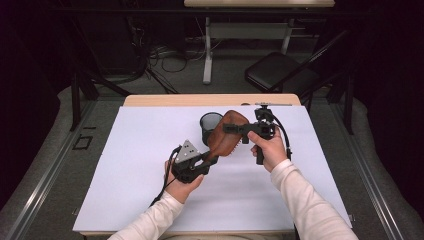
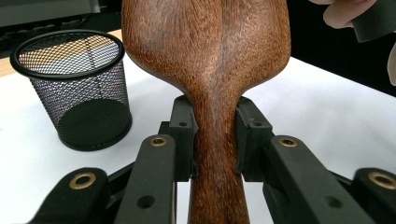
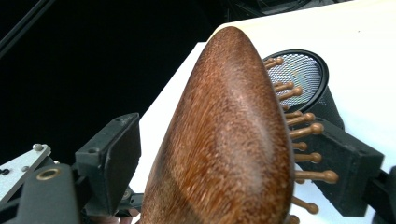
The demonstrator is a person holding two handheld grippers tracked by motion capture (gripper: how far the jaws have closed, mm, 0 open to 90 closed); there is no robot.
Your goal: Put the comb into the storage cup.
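A wooden hairbrush (image 1: pixel 227 134) is being held above the white table (image 1: pixel 140 170), just beside a black mesh cup (image 1: pixel 210 125). The left gripper (image 1: pixel 209 161) is clamping its jaws on the brush's handle. The right gripper (image 1: pixel 231 128) is straddling the brush head, jaws standing apart from it.
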